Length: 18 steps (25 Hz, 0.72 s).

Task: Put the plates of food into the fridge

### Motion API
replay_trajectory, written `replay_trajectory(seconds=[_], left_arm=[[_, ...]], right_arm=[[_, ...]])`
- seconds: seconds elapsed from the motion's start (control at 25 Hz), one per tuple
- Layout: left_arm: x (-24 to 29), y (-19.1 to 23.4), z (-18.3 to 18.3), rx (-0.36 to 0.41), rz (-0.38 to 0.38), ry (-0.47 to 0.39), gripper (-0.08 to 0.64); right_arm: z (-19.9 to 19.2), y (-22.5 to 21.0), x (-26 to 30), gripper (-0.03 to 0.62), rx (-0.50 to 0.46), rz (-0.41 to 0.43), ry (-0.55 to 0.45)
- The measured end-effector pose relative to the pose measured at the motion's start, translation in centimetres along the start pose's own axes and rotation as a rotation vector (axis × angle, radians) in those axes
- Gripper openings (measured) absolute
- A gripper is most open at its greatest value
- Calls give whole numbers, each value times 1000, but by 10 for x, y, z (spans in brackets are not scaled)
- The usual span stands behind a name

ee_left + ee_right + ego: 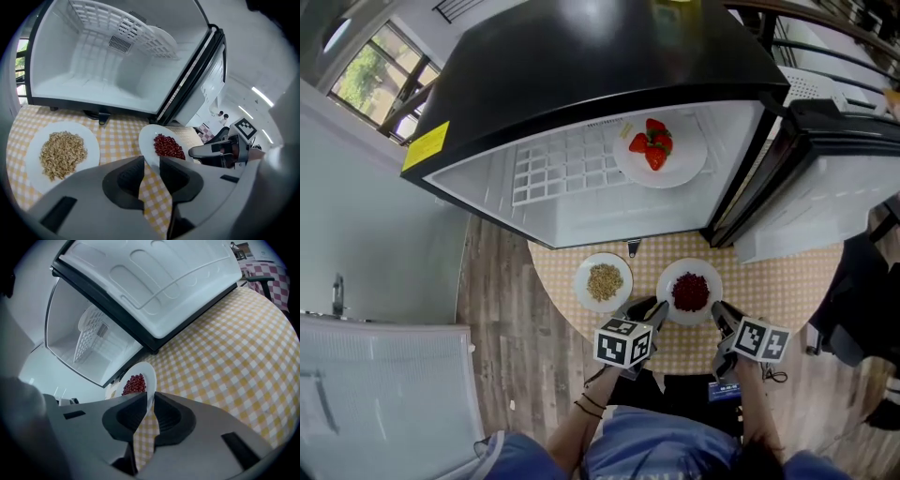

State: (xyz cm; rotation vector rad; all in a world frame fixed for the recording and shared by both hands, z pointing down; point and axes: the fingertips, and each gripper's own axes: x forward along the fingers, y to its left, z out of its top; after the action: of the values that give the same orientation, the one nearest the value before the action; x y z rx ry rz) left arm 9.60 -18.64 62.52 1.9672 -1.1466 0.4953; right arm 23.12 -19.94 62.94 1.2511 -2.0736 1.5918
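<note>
A white plate of red beans (pixel 690 292) sits on the yellow checked round table (pixel 787 281) in front of the open fridge (pixel 581 56). My left gripper (pixel 659 310) is shut on the plate's left rim (pixel 149 149). My right gripper (pixel 718 312) is shut on its right rim (pixel 150 380). To the left of it lies a white plate of pale grains (pixel 604 281), untouched. A third white plate with strawberries (pixel 660 150) rests on the white wire shelf (pixel 558 167) inside the fridge.
The fridge door (pixel 825 187) stands open at the right, close beside the table. The fridge's lower compartment (pixel 103 70) shows bare white walls. A white cabinet with a tap (pixel 375 375) stands at the lower left on the wood floor.
</note>
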Motion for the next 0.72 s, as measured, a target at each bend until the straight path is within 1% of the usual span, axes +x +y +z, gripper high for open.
replay_trajectory(seconds=[0.24, 0.4, 0.6, 0.72], left_arm=[[-33, 22, 11, -1, -1, -35, 112], [-53, 43, 22, -19, 7, -77, 112], [-79, 72, 36, -43, 21, -131, 112], [-89, 90, 47, -50, 31, -161, 112]], right_arm=[[2, 40, 12, 57, -20, 16, -13], [6, 69, 28, 55, -48, 32, -20], [8, 107, 47, 54, -52, 53, -24], [13, 126, 62, 54, -76, 55, -27]])
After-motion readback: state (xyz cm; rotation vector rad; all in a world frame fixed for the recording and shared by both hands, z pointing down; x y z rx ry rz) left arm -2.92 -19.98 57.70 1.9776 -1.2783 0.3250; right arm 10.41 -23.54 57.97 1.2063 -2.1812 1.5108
